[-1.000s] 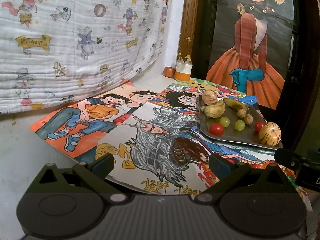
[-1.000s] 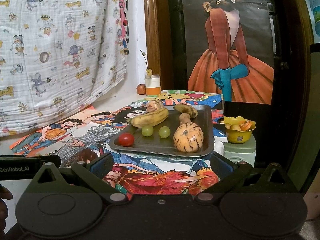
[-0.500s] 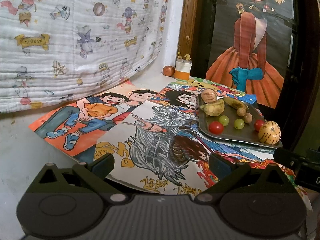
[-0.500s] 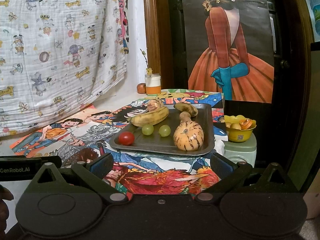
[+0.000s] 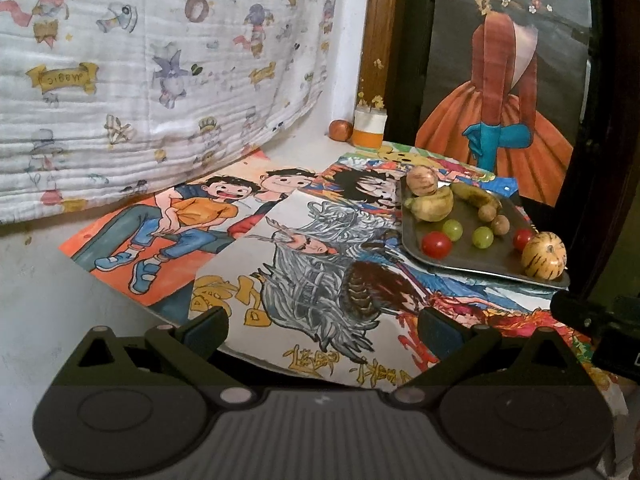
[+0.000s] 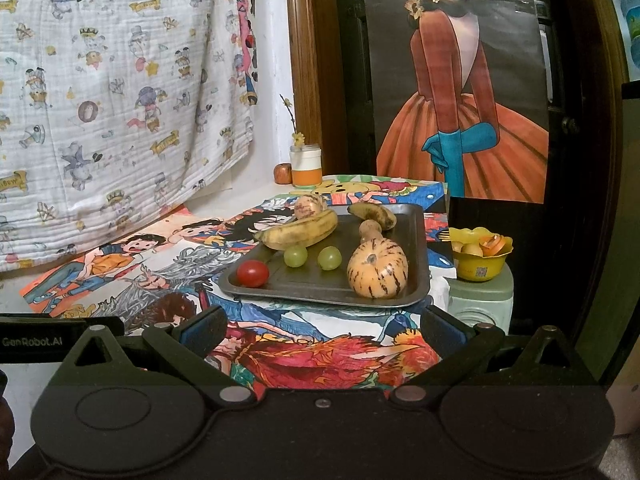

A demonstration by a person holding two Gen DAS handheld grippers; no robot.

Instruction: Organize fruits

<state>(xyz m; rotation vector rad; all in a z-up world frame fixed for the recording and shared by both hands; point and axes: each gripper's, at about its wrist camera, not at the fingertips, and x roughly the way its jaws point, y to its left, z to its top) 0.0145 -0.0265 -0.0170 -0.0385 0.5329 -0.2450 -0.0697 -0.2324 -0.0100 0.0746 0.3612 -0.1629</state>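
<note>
A dark metal tray point(image 6: 416, 280) point(image 5: 416, 246) lies on drawings at the table's right side. On it are a striped yellow melon point(image 6: 378, 270) point(image 5: 544, 255), two bananas point(image 6: 298, 232) point(image 6: 372, 214), two green grapes point(image 6: 296, 256) point(image 6: 330, 258), a red tomato point(image 6: 253, 273) point(image 5: 436, 245) and small brown fruits point(image 5: 500, 225). My right gripper point(image 6: 322, 330) is open, short of the tray's near edge, holding nothing. My left gripper point(image 5: 324, 326) is open too, over the grey-haired drawing, left of the tray.
A yellow bowl point(image 6: 480, 254) of fruit pieces stands on a pale green stand right of the table. A white-and-orange jar point(image 6: 306, 166) and a small round fruit point(image 6: 282, 173) sit at the back corner. A patterned cloth point(image 5: 140, 68) hangs on the left wall.
Both grippers have hardly moved; the left view has shifted slightly, so the tray sits a touch higher. Both stay open.
</note>
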